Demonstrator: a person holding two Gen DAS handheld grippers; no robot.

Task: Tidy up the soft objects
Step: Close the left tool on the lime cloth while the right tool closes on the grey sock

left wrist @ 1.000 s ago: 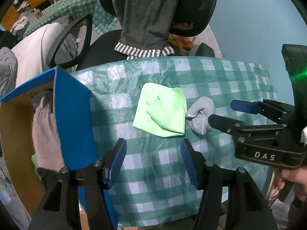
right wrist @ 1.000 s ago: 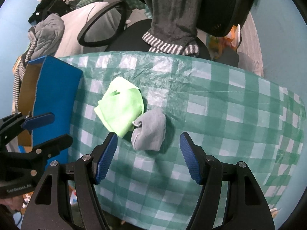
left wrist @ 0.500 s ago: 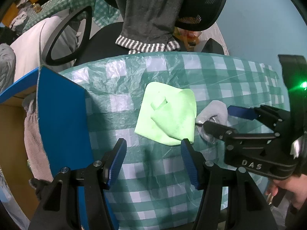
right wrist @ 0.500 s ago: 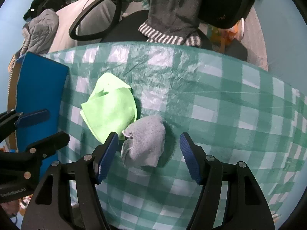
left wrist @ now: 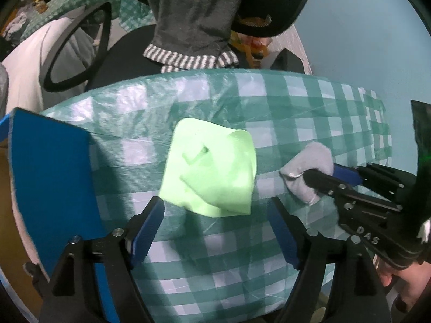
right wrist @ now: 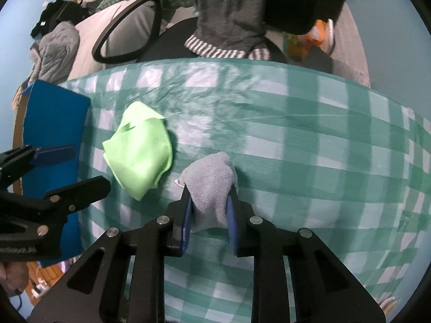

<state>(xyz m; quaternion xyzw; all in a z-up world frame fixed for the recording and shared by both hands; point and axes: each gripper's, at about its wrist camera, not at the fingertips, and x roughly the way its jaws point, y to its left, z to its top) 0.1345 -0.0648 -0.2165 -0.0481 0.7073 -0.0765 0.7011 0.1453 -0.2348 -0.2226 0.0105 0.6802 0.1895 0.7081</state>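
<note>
Pick-up step: right gripper jaws closing on bunched grey terry cloth; left gripper jaws opening, empty, folded lime-green cloth just ahead. Next, probably: lift, carry toward blue-walled box.

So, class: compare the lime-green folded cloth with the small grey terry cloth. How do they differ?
The lime-green folded cloth is larger, smooth and lies flat, untouched; the small grey terry cloth is bunched, nubby and pinched between the closing right tongs. The opening left tongs hold nothing. Both cloths rest on the green checked tablecloth.
</note>
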